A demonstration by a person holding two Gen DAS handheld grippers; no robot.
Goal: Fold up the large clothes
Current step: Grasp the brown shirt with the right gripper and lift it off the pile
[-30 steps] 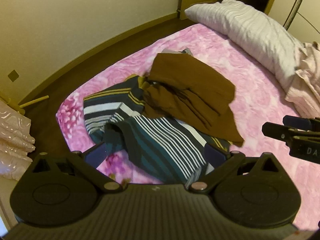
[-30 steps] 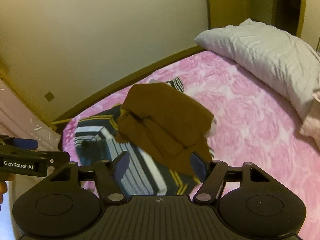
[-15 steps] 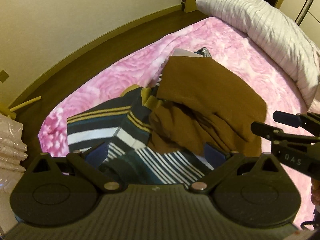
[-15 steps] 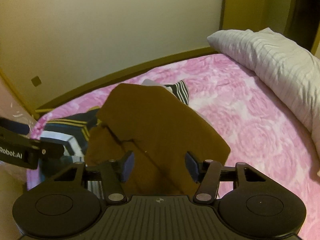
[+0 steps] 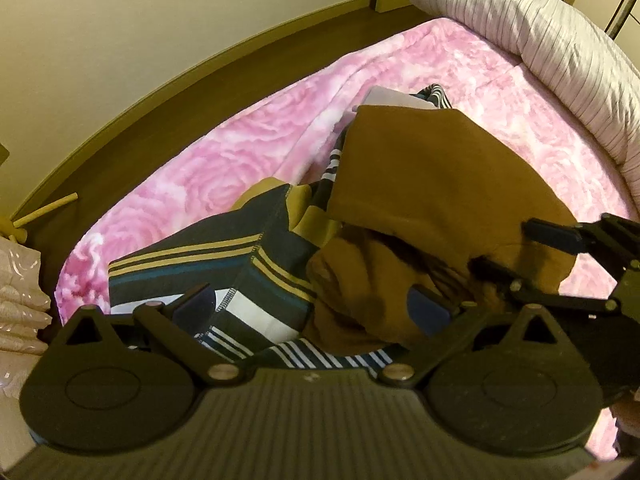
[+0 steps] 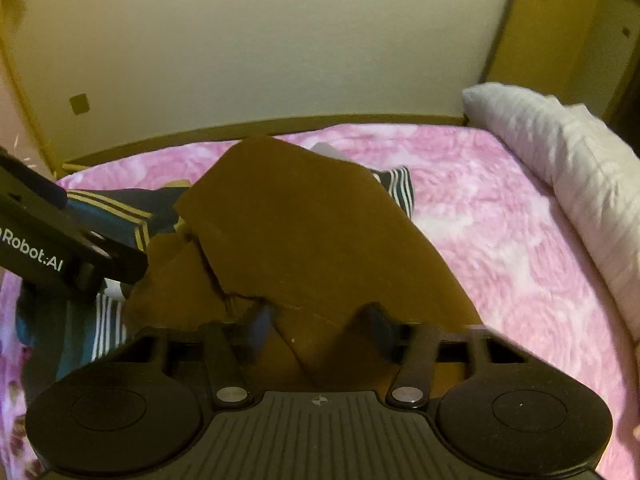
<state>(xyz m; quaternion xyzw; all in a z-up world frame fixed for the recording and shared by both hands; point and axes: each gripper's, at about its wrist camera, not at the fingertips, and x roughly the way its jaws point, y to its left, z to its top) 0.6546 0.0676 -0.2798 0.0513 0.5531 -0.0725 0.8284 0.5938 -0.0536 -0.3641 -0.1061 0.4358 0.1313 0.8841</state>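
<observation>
both grippers hang low over the brown garment (image 6: 312,240), left gripper (image 5: 316,308) and right gripper (image 6: 320,324) with fingers apart; free pink blanket (image 6: 500,240) lies at right.

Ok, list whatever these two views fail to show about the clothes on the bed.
- Left wrist view: the near part of the striped garment is hidden behind the left hand-held gripper.
- Both views: the brown garment covers the striped one's middle.
- Right wrist view: the brown garment's near hem is cut off by the right hand-held gripper; whether its open fingers touch cloth is unclear.
- What kind of garment each is: unreadable.
</observation>
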